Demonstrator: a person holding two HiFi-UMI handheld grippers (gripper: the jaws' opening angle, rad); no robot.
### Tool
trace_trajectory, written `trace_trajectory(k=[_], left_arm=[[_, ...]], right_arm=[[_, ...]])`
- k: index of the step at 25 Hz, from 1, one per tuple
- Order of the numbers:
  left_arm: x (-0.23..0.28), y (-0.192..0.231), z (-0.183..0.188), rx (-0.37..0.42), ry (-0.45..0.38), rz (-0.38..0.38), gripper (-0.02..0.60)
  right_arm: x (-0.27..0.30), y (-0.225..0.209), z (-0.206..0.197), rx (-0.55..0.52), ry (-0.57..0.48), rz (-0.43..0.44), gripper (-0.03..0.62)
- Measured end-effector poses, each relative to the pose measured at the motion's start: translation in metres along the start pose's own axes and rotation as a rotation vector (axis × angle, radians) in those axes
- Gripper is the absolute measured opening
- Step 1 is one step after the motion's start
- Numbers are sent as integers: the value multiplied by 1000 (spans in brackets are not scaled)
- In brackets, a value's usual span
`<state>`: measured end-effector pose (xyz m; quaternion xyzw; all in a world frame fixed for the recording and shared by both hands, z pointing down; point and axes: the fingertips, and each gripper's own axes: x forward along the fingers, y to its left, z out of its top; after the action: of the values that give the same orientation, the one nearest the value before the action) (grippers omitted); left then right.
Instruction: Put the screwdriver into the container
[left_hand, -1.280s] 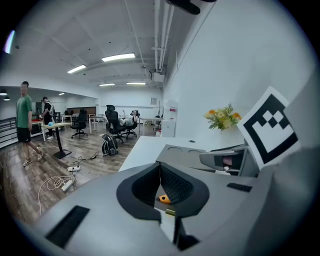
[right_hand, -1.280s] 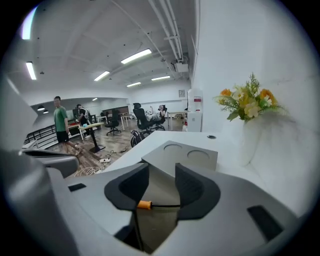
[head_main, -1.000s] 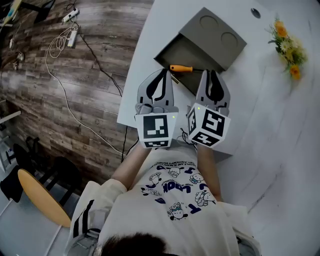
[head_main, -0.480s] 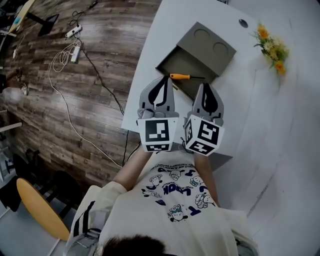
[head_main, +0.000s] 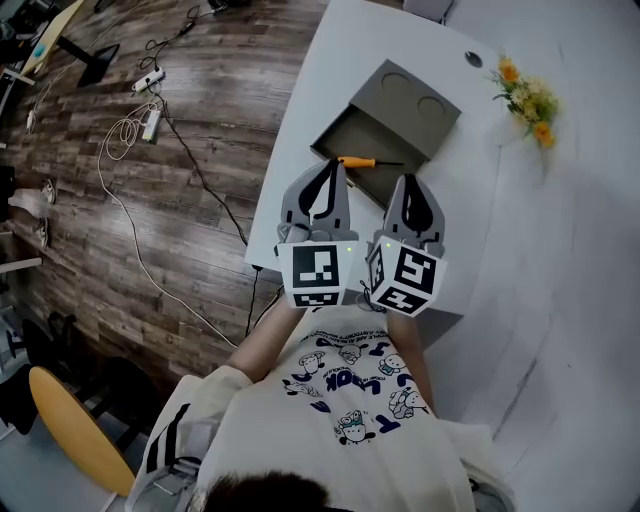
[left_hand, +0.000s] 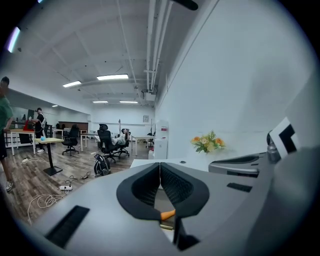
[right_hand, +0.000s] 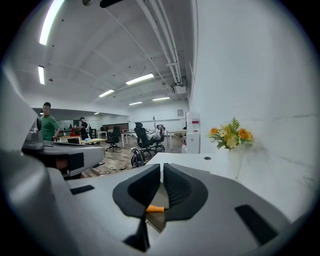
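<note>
1. left gripper (left_hand: 160, 167): its two black jaws are pressed together tip to tip with nothing between them; it hangs above the near part of the white desk (head_main: 370, 40), touching nothing
2. right gripper (right_hand: 162, 172): jaws drawn together with only a hairline slit left, also empty, held just beside the left one
3. screwdriver (head_main: 358, 161): orange handle and thin dark shaft, lying crosswise in the open half of the grey container (head_main: 352, 136), just beyond both sets of jaw tips and apart from them
4. the container sits close to the desk's left edge; its opened lid (head_main: 420, 95) has two round hollows
5. hard to make out: in both gripper views the jaws cover all of the screwdriver but a scrap of orange handle; whether it rests on the container's floor or its rim cannot be told
6. yellow and orange flowers (head_main: 525, 95) stand at the desk's far right, by a white wall
7. a wooden floor (head_main: 150, 250) with trailing cables (head_main: 120, 130) lies left of the desk; office chairs (left_hand: 106, 142) and people show far off in the room
</note>
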<state>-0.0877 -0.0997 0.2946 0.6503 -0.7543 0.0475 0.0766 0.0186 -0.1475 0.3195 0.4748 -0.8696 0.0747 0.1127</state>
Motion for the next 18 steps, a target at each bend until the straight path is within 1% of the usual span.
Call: trace_trajectory(k=[11, 18], left_arm=[[-2, 1, 10, 3, -28, -17, 17], [0, 3, 16, 5, -40, -13, 17]], right_arm=[[-4, 6, 12, -17, -35, -9, 40], [-3, 8, 17, -19, -45, -6, 40]])
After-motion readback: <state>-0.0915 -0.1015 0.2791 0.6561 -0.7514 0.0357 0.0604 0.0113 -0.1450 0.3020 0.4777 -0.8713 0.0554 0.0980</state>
